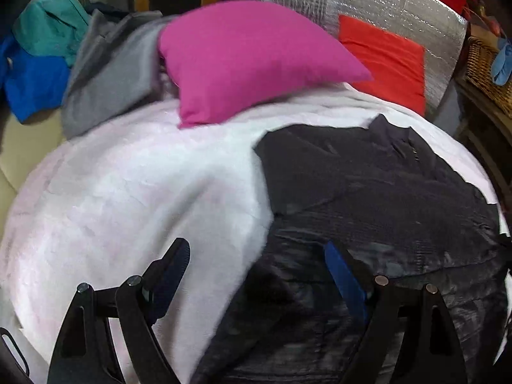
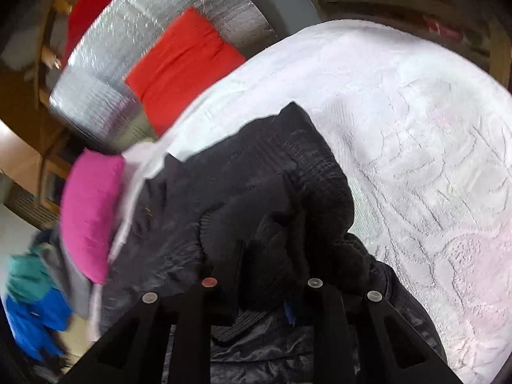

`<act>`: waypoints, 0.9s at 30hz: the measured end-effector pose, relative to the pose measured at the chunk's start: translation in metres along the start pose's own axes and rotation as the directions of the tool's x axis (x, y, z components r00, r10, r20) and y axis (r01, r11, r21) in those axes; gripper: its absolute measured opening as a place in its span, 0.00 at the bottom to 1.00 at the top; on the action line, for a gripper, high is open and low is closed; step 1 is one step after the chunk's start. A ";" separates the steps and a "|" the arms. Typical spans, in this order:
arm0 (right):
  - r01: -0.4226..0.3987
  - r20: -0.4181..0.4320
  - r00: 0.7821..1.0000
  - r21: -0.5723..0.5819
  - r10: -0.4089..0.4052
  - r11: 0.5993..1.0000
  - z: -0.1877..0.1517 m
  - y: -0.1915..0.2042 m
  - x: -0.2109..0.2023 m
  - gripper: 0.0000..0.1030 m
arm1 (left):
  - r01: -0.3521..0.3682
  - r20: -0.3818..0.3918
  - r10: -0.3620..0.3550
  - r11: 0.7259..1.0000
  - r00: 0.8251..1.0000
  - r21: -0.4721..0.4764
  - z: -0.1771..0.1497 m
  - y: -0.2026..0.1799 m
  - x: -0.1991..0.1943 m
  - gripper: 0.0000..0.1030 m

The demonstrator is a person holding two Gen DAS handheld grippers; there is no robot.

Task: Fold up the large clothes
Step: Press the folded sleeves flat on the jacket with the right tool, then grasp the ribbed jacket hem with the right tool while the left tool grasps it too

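A black jacket (image 1: 368,198) lies spread over a white textured blanket (image 1: 128,192), filling the lower right of the left wrist view, its collar toward the upper right and its shiny quilted lining showing at the bottom of the frame. The left tongs (image 1: 256,275) hang released above it at the bottom centre, fingers spread wide with nothing between them, one over the blanket and the blue-padded one over the dark cloth.

In the right wrist view the right tongs (image 2: 265,268) are clenched on a bunched fold of the jacket (image 2: 256,192) at the lower centre, the ribbed knit cuff gathered up around the fingers; the fingertips themselves are hidden in the cloth. The blanket (image 2: 416,128) fills the right of that frame.

A magenta cushion (image 1: 249,57) rests on the blanket at the upper centre of the left wrist view, with a red cushion (image 1: 384,60) to its right leaning against a silver foil panel (image 1: 400,9). At the upper left lie a grey garment (image 1: 108,73), a teal garment (image 1: 48,25) and a blue garment (image 1: 32,86). A wicker basket (image 1: 483,67) sits at the right edge.
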State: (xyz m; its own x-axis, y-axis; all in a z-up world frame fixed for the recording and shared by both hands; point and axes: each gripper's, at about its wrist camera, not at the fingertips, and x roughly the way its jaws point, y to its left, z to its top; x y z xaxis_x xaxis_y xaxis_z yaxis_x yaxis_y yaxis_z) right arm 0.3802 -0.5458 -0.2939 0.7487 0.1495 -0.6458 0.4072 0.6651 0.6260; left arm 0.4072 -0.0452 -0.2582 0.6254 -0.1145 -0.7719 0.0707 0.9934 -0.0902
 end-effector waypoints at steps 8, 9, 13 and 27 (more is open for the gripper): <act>-0.055 0.126 0.991 0.118 0.040 0.992 0.026 -0.050 -0.043 0.49 | 0.058 -0.024 -0.058 0.998 0.998 -0.021 0.016 -0.007 0.008 0.84; -0.056 0.127 0.991 0.123 0.041 0.991 0.029 -0.053 -0.044 0.67 | 0.059 -0.033 -0.060 0.998 0.998 -0.025 0.018 -0.007 0.011 0.84; -0.084 0.083 0.994 0.100 0.076 0.991 0.037 -0.049 -0.028 0.73 | 0.052 -0.067 -0.055 0.997 0.996 -0.054 0.022 -0.002 0.024 0.84; 0.085 0.029 0.996 -0.212 -0.081 0.973 0.015 0.012 0.001 0.31 | 0.224 -0.155 -0.249 0.961 0.956 -0.162 0.016 0.012 0.043 0.79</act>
State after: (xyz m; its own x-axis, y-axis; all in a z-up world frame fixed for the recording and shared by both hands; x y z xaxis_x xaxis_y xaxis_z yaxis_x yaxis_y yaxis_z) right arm 0.3940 -0.5480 -0.2807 0.7282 0.0742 -0.6813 0.3489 0.8155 0.4617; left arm 0.4475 -0.0384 -0.2823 0.4599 -0.3573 -0.8129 0.0825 0.9287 -0.3615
